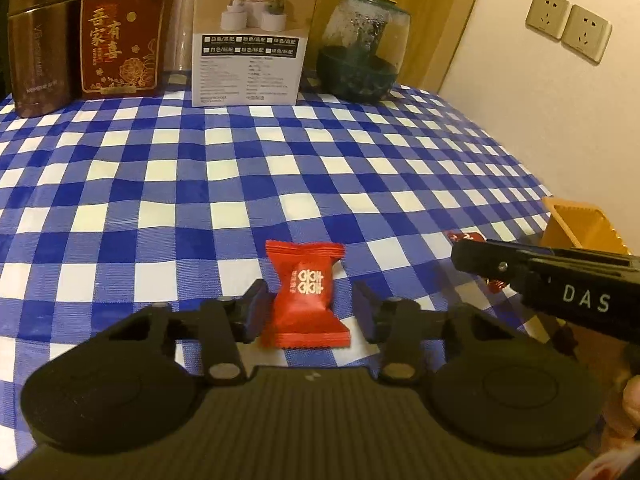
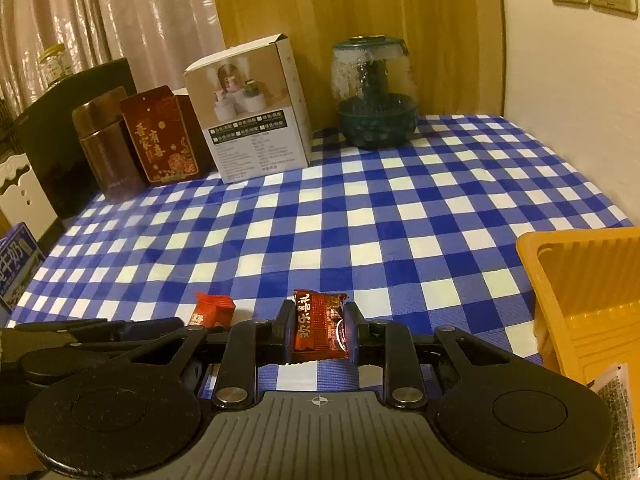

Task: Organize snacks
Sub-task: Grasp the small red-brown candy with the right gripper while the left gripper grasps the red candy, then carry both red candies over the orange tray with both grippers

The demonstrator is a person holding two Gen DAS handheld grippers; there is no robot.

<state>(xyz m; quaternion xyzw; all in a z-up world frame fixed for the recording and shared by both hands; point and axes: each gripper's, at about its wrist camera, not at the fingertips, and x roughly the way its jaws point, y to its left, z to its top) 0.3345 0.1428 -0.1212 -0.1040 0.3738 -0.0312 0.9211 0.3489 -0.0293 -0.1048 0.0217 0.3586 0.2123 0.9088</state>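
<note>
r gripper clamps dark red candy; l gripper straddles red candy.

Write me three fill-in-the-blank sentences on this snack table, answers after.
1. The right gripper is shut on a dark red ____.
2. The bright red candy lies between the open fingers of the ____ gripper.
3. The tablecloth is checked white and ____.

Missing words: candy; left; blue
</note>
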